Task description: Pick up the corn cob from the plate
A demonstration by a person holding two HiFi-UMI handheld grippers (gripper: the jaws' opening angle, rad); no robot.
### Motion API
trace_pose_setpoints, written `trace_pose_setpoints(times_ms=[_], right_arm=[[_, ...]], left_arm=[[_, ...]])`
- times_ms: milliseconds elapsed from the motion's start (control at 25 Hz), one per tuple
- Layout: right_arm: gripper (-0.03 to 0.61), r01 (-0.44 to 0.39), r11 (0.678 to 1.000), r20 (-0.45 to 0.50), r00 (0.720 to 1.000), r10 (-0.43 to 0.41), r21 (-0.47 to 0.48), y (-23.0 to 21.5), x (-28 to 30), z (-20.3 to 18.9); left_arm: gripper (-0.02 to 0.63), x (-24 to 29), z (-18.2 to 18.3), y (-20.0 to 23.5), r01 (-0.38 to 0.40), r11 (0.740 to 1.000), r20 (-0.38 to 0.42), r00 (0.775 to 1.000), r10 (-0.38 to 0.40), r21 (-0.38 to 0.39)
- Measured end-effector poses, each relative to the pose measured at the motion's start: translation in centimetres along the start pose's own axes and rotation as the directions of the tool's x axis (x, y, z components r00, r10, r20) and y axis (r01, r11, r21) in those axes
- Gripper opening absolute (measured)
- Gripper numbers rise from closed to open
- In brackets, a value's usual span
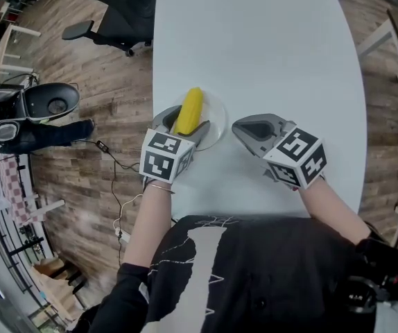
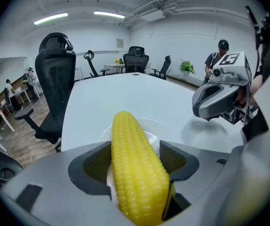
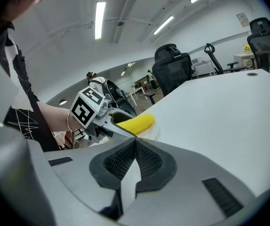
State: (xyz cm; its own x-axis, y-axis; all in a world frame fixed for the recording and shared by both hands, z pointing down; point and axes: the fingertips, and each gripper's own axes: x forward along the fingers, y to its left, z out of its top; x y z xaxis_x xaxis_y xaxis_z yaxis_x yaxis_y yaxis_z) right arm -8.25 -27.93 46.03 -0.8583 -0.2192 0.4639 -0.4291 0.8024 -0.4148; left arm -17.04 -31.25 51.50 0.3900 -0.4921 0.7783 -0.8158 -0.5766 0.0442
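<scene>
Count of task items: one corn cob [image 1: 188,111], one plate [image 1: 218,125].

1. The corn cob is yellow and lies lengthwise over the left part of the plate, with its tip pointing away from me. I cannot confirm whether its underside rests on the plate or sits just clear of it.
2. The plate is clear or whitish and shallow. It holds the cob and nothing else. It stands near the left edge of the white table [image 1: 268,47], on the part nearest me.
3. Grippers: two.
   - The left gripper [image 1: 183,125] is over the plate. In the left gripper view its jaws are closed against the cob [image 2: 137,168], one ribbed pad [image 2: 97,164] on each side, gripping the cob's near half. The far half of the cob projects beyond the jaws.
   - The right gripper [image 1: 238,125] is just beside the plate's right rim, over bare table. In the right gripper view its jaws [image 3: 135,145] are pressed together with nothing between them.
4. Surroundings: one black office chair [image 1: 119,9] at the table's far left corner and one scooter [image 1: 26,106] on the wooden floor to the left. The left gripper view shows further chairs across the room.
</scene>
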Motion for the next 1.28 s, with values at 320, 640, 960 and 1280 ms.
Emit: trace_pose_setpoints(times_ms=[320, 640, 960, 1280], right_arm=[[0.015, 0.005, 1.000, -0.007, 1.000, -0.005, 0.003, 0.12, 0.04, -0.19], [0.015, 0.009, 1.000, -0.014, 1.000, -0.009, 0.001, 0.01, -0.01, -0.31], [0.015, 0.011, 1.000, -0.022, 1.000, -0.011, -0.002, 0.10, 0.16, -0.64], [0.015, 0.025, 1.000, -0.030, 0.999, -0.026, -0.011, 0.31, -0.47, -0.86]], left_arm=[[0.304, 0.07, 0.31, -0.03, 0.002, 1.000, 0.031, 1.000, -0.002, 0.009], [0.271, 0.05, 0.55, 0.08, -0.020, 1.000, 0.052, 0.998, 0.020, 0.008], [0.265, 0.13, 0.61, 0.00, -0.039, 0.999, 0.069, 0.997, 0.037, 0.030], [0.262, -0.45, 0.83, -0.41, -0.101, 0.993, 0.113, 0.989, 0.093, 0.061]])
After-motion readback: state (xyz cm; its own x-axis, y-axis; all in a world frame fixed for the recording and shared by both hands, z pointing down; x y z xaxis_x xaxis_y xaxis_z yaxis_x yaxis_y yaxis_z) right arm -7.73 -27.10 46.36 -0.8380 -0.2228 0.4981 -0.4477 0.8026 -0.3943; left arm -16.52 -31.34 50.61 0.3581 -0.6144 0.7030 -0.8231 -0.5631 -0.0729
